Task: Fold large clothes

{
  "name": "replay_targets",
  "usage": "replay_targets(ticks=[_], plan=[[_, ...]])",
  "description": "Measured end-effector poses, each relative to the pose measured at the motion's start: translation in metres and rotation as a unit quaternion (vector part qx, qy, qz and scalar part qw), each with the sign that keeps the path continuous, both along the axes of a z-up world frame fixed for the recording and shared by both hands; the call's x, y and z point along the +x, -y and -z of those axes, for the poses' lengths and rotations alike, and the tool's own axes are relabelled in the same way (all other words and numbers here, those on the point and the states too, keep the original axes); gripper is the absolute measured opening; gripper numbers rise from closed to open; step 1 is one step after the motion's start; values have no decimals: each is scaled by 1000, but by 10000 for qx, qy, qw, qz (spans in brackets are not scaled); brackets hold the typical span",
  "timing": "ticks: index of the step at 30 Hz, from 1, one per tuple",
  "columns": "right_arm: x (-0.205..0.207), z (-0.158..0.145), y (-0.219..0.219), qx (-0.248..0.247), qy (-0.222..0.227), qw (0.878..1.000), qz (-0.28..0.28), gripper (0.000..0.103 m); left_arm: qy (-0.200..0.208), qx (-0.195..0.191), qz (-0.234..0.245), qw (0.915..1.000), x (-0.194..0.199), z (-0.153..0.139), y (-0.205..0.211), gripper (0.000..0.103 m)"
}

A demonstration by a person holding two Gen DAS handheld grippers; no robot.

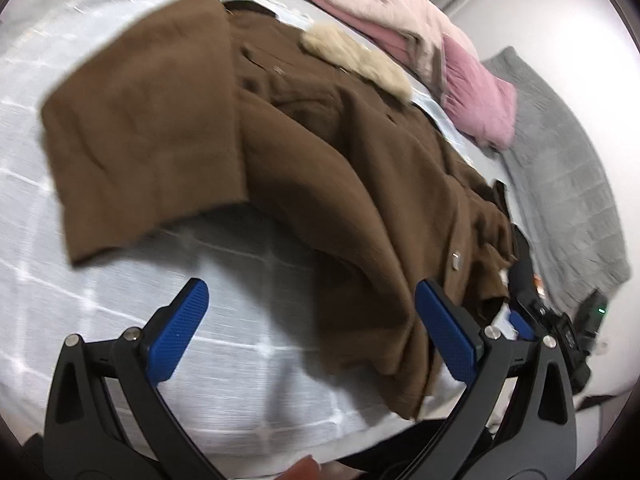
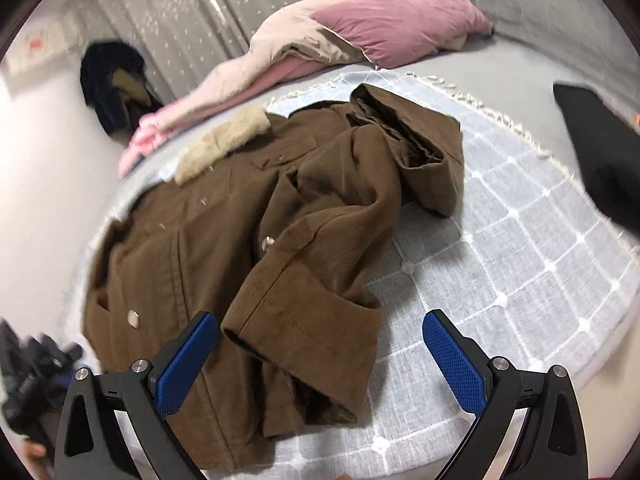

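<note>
A brown coat with a pale fur collar lies spread on a light checked blanket on the bed, pink bedding at the far side; one sleeve is laid across the front, its cuff near the right gripper, whose jaws stand wide apart and hold nothing; the left gripper is likewise apart and empty, hovering over the coat's near edge; the fold looks only begun, sleeves being brought in; next, I judge, each claw must close on a hem or side edge and carry it across the body.
</note>
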State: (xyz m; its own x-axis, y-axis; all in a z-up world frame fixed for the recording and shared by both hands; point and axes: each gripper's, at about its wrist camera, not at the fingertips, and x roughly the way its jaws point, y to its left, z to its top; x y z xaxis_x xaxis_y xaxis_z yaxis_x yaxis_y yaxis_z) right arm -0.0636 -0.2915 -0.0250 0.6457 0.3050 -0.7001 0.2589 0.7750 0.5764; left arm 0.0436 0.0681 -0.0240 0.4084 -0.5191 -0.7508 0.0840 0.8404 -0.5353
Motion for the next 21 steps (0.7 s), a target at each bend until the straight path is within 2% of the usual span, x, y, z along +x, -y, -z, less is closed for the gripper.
replay_targets(ticks=[3,8,9,10,11,12,13,14,16,17,19,21], plan=[[4,12,6,547,6,9985,-91,103,-55,-155,111,9998,0,9,15,103],[12,15,-3,755,58,9969,-233,103,195,-302,208,9991,4,12,37,100],[16,16,-8,751,40,9967,-315,102,233,-274,215,9991,4,13,41,95],[20,16,-14,707,12,9967,-405,98,271,-219,231,9991,6,16,48,85],[24,16,-21,633,-19,9969,-470,94,267,-206,241,9991,8,18,48,78],[29,18,-26,554,-71,9971,-514,83,226,-259,275,9990,9,23,52,68],[33,22,-31,485,-146,9972,-550,70,201,-492,273,9982,9,27,48,57],[38,27,-33,492,-223,9969,-579,64,178,-674,253,9973,9,31,44,52],[39,37,-28,765,-249,9955,-505,35,186,-948,150,9952,6,35,33,39],[37,41,-23,846,-248,9951,-443,28,206,-1014,128,9946,3,33,26,35],[26,43,-9,889,-167,9957,-207,17,248,-966,101,9950,-2,24,16,11],[12,36,5,774,-47,9970,42,13,370,-801,92,9961,-9,11,8,4]])
